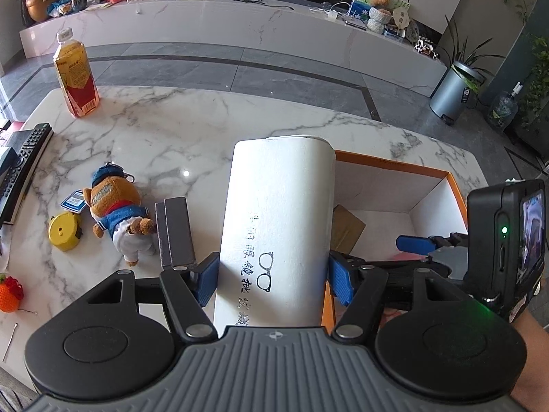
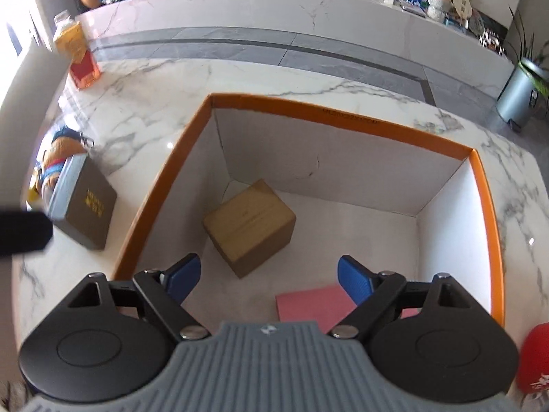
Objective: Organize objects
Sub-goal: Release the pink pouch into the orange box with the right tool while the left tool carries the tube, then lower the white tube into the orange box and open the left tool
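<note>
Because its blue pads press on both long sides of the white glasses case [image 1: 278, 226], the left hand-held gripper [image 1: 272, 279] has that case clamped near its printed end, so the rest of it sticks out forward and can be steered as one rigid piece. From the left wrist view the case hangs above the counter [image 1: 164, 137], right at the near left edge of the orange-rimmed box [image 2: 343, 120], which looks like the collecting place for this tidy-up.

Over the box's inside, the right hand-held gripper [image 2: 269, 279] has its fingers spread wide with nothing between them; a brown carton [image 2: 250, 223] and a pink flat item [image 2: 308, 304] already lie on the box floor beneath it. Its empty state probably means it is free for the next pick.

Outside the box, waiting on the counter, a dark grey box [image 2: 85, 206] stands just beside the rim, a teddy bear [image 1: 118, 211] lies touching it, and a yellow round thing [image 1: 63, 231] and a drink bottle [image 1: 75, 75] sit farther off. Lowering the case will need room beside the carton.
</note>
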A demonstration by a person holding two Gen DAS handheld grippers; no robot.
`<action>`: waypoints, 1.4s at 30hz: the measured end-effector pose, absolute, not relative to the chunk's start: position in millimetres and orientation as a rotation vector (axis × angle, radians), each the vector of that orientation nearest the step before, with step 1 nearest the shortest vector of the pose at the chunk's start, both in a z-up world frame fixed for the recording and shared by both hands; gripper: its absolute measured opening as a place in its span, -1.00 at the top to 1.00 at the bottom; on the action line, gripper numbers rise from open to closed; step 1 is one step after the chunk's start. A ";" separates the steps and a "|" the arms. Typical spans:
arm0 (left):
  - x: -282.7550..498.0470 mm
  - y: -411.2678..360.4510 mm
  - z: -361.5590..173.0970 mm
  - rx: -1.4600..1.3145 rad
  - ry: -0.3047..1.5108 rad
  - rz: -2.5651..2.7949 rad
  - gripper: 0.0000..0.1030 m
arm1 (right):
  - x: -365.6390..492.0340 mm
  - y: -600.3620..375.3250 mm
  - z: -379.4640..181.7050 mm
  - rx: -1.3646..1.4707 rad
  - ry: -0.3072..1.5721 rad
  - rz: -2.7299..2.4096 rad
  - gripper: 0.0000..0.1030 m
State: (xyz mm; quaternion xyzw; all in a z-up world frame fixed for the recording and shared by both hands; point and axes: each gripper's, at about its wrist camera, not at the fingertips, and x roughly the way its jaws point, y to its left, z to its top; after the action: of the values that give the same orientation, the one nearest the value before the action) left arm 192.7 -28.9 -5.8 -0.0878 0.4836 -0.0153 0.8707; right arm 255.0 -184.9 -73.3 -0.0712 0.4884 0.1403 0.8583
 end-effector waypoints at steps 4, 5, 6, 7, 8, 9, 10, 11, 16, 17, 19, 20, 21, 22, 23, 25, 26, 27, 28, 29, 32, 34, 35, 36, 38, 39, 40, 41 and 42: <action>197.1 -26.8 -14.9 -0.185 1.030 -0.014 -0.48 | 267.5 -181.1 -74.2 -0.172 1.030 0.337 -0.76; 198.0 -24.9 -16.6 -0.194 1.033 -0.016 -0.48 | 269.0 -180.4 -73.8 -0.188 1.027 0.351 -0.76; 198.4 -22.9 -18.2 -0.201 1.036 -0.016 -0.48 | 269.7 -180.7 -73.0 -0.206 1.024 0.367 -0.75; 198.8 -20.5 -19.8 -0.203 1.039 -0.014 -0.48 | 268.8 -181.6 -71.5 -0.237 1.027 0.381 -0.73; 199.3 -18.3 -21.6 -0.203 1.042 -0.011 -0.48 | 266.1 -182.6 -69.1 -0.282 1.022 0.388 -0.69; 200.1 -16.1 -23.8 -0.204 1.047 -0.006 -0.48 | 263.8 -183.8 -66.9 -0.326 1.008 0.395 -0.69; 201.3 -14.6 -26.3 -0.206 1.054 0.001 -0.48 | 263.8 -184.9 -66.2 -0.354 1.003 0.407 -0.69; 202.7 -13.4 -28.8 -0.209 1.060 0.006 -0.48 | 265.4 -186.1 -66.9 -0.372 1.014 0.430 -0.69; 206.9 -13.0 -40.3 -0.221 1.088 -0.001 -0.48 | 280.0 -164.4 -86.2 -0.538 1.055 0.519 -0.66; 207.0 -13.8 -41.3 -0.220 1.090 -0.006 -0.48 | 285.1 -160.8 -91.0 -0.541 1.072 0.537 -0.60; 207.0 -15.1 -42.0 -0.219 1.092 -0.012 -0.48 | 292.5 -156.0 -97.3 -0.518 1.096 0.563 -0.40; 207.3 -15.6 -41.6 -0.218 1.092 -0.014 -0.48 | 294.8 -155.0 -99.1 -0.496 1.111 0.573 -0.25; 207.5 -15.5 -40.9 -0.219 1.090 -0.014 -0.48 | 296.1 -155.5 -99.1 -0.475 1.116 0.571 -0.23; 207.7 -15.4 -39.9 -0.220 1.089 -0.011 -0.48 | 297.2 -156.7 -98.9 -0.460 1.121 0.563 -0.23; 208.0 -15.2 -38.8 -0.223 1.088 -0.007 -0.48 | 298.4 -159.6 -98.7 -0.436 1.129 0.551 -0.23; 207.9 -16.2 -34.8 -0.221 1.079 -0.004 -0.47 | 296.9 -166.3 -97.6 -0.405 1.134 0.504 -0.23; 207.8 -17.9 -32.1 -0.216 1.072 -0.008 -0.47 | 295.1 -169.6 -97.3 -0.413 1.135 0.479 -0.23; 207.9 -19.6 -29.6 -0.212 1.066 -0.011 -0.47 | 294.1 -172.9 -96.8 -0.421 1.133 0.460 -0.23; 208.1 -21.7 -26.6 -0.210 1.060 -0.013 -0.47 | 293.5 -176.2 -96.4 -0.424 1.133 0.443 -0.23; 208.7 -24.4 -23.8 -0.207 1.053 -0.014 -0.47 | 292.9 -182.7 -95.9 -0.427 1.135 0.427 -0.23; 210.0 -36.4 -13.2 -0.189 1.033 -0.019 -0.47 | 289.5 -195.7 -94.0 -0.423 1.135 0.404 -0.23; 208.9 -46.6 -3.0 -0.179 1.008 -0.041 -0.48 | 285.9 -203.9 -91.1 -0.418 1.129 0.394 -0.22; 208.6 -52.1 1.6 -0.176 0.997 -0.054 -0.48 | 283.5 -207.8 -88.6 -0.420 1.124 0.388 -0.22; 208.9 -57.7 5.3 -0.171 0.989 -0.067 -0.47 | 281.3 -211.2 -85.7 -0.422 1.116 0.379 -0.22; 212.0 -69.6 8.9 -0.160 0.980 -0.086 -0.47 | 277.5 -221.2 -81.6 -0.420 1.099 0.350 -0.22; 214.1 -76.1 9.5 -0.154 0.982 -0.093 -0.47 | 276.4 -226.6 -79.4 -0.420 1.091 0.336 -0.22; 216.7 -83.0 8.8 -0.148 0.985 -0.102 -0.47 | 274.7 -230.8 -77.8 -0.416 1.084 0.321 -0.22; 219.2 -88.4 7.4 -0.142 0.987 -0.112 -0.48 | 274.7 -236.3 -77.3 -0.407 1.080 0.307 -0.23; 221.6 -93.2 5.7 -0.138 0.989 -0.116 -0.48 | 273.7 -240.7 -76.7 -0.395 1.080 0.300 -0.23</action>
State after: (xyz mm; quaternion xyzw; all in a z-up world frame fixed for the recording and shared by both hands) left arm 221.6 -93.2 5.7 -0.0662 0.4741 -0.0555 0.8762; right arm 273.7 -240.7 -76.7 -0.1863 0.5087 0.1412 0.8286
